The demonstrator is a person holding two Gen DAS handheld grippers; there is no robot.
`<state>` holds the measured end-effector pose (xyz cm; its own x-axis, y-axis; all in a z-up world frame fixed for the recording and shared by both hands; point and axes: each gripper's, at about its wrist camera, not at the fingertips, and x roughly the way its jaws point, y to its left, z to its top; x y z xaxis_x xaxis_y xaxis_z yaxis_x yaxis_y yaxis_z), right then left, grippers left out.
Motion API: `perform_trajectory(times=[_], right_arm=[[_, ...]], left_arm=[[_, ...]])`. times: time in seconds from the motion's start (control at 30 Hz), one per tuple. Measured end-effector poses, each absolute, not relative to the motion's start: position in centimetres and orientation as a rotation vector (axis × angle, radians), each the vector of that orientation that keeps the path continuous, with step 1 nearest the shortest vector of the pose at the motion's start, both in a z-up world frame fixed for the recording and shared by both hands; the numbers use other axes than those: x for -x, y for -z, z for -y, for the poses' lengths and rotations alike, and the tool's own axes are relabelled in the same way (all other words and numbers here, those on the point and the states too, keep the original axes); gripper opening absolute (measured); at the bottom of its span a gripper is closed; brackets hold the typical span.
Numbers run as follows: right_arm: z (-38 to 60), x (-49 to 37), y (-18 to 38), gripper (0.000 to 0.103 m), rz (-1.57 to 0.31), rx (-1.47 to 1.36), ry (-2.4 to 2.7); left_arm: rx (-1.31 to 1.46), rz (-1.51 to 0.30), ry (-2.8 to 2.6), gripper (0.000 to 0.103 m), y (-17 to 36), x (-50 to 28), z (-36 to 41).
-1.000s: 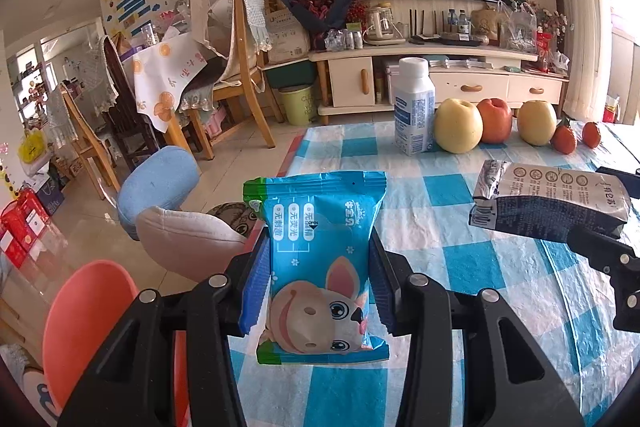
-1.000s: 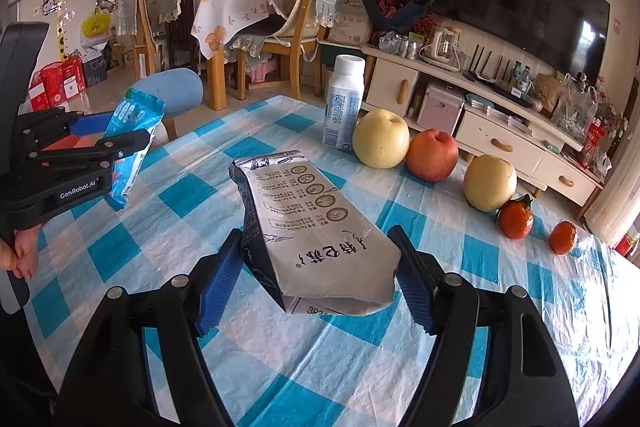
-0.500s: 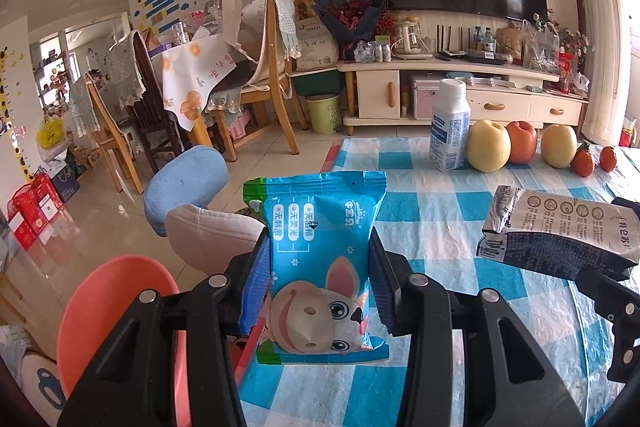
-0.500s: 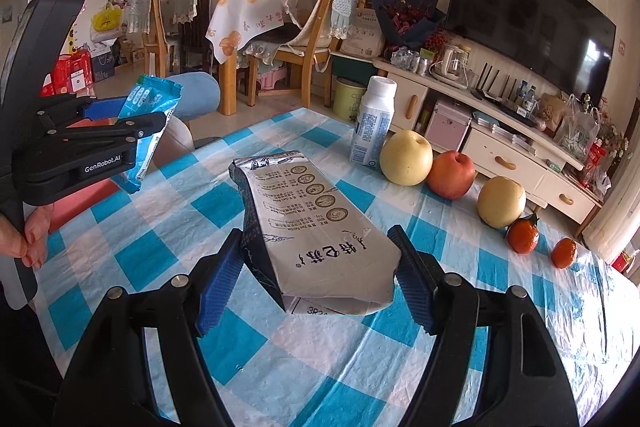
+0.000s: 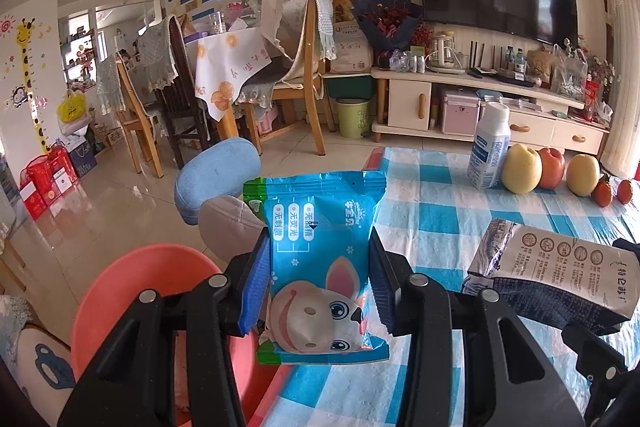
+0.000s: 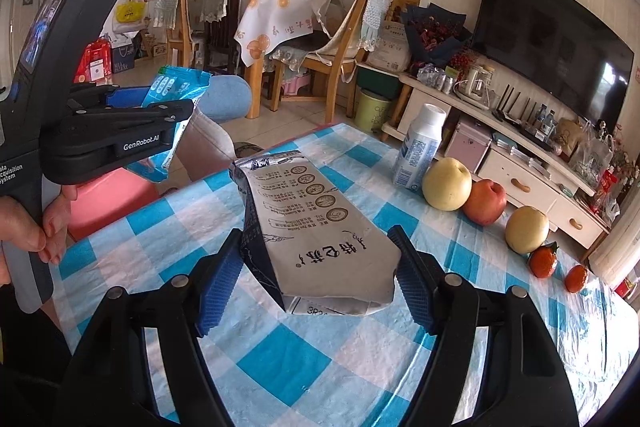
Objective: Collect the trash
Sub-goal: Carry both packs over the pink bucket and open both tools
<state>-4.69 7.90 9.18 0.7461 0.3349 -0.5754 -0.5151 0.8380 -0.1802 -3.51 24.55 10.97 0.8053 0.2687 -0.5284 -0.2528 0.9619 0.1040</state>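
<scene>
My left gripper [image 5: 318, 283] is shut on a blue snack packet [image 5: 320, 263] with a cartoon rabbit, held upright past the left edge of the blue-checked table [image 5: 440, 211], over a pink stool [image 5: 132, 291]. In the right wrist view the same left gripper [image 6: 168, 119] and blue snack packet [image 6: 178, 87] appear at the left, with a hand [image 6: 36, 223] on the handle. My right gripper [image 6: 318, 279] is shut on a flattened grey milk carton [image 6: 316, 227], lifted above the blue-checked table [image 6: 320, 367]. The grey milk carton [image 5: 552, 271] also shows at the right of the left wrist view.
A white milk bottle [image 6: 420, 147], two yellow pears [image 6: 447, 183], a red apple [image 6: 485, 202] and two small oranges [image 6: 543, 261] line the table's far edge. A green bin [image 5: 353, 117] stands by the TV cabinet [image 5: 480, 99]. Stools and wooden chairs [image 5: 304, 75] crowd the floor to the left.
Both grippers have carried their loads leftward toward the table's left edge; the packet now hangs over the pink stool. The fruit and bottle have shifted right in both views. Grips unchanged.
</scene>
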Motion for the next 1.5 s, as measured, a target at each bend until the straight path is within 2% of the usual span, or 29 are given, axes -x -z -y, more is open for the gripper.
perform_trajectory(times=[0.87,1.5], right_arm=[[-19.2,6.4,-10.8,0.073,-0.504,0.458,-0.642],[-27.8,6.5,-9.1,0.073,-0.518,0.576,-0.767]], left_arm=[[0.154,-0.566,-0.463,0.046,-12.0,6.2,-34.4],[0.27,-0.606,-0.601,0.047,-10.8,7.9,-41.4]])
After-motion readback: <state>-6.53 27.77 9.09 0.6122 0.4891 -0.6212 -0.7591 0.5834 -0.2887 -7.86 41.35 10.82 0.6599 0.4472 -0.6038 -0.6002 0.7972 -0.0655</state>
